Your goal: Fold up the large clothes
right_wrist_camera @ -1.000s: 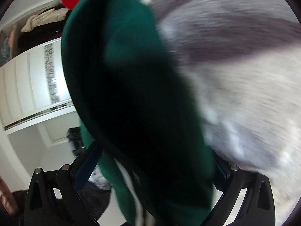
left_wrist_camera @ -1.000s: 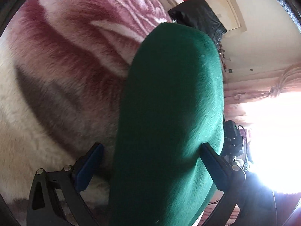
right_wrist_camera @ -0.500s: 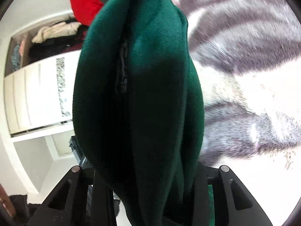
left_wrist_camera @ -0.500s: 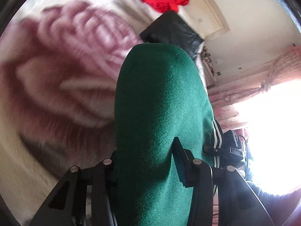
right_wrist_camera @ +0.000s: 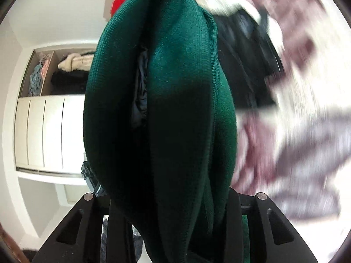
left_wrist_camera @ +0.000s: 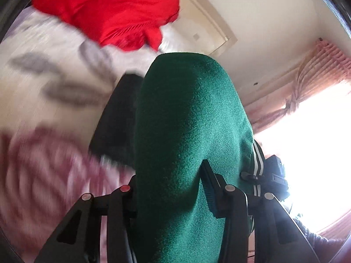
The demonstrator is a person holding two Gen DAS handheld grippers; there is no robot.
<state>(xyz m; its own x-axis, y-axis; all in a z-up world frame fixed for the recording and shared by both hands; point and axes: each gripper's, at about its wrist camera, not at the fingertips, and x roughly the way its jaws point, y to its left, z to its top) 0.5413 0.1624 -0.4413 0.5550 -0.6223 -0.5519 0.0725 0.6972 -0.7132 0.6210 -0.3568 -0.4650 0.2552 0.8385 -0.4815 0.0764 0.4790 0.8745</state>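
Between both grippers' clamped fingers (left_wrist_camera: 210,188) — green garment (left_wrist_camera: 186,131) bulges lengthwise, away from cameras.

Dark green garment (left_wrist_camera: 188,131); red cloth (left_wrist_camera: 114,6); pink-and-white rose-patterned blanket (left_wrist_camera: 43,164); black jacket (right_wrist_camera: 248,65)

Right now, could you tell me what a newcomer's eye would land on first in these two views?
The dark green garment fills the middle of both views, pinched between the fingers of the left gripper and of the right gripper. Behind it a bright red cloth lies on the rose-patterned blanket, beside a black garment.
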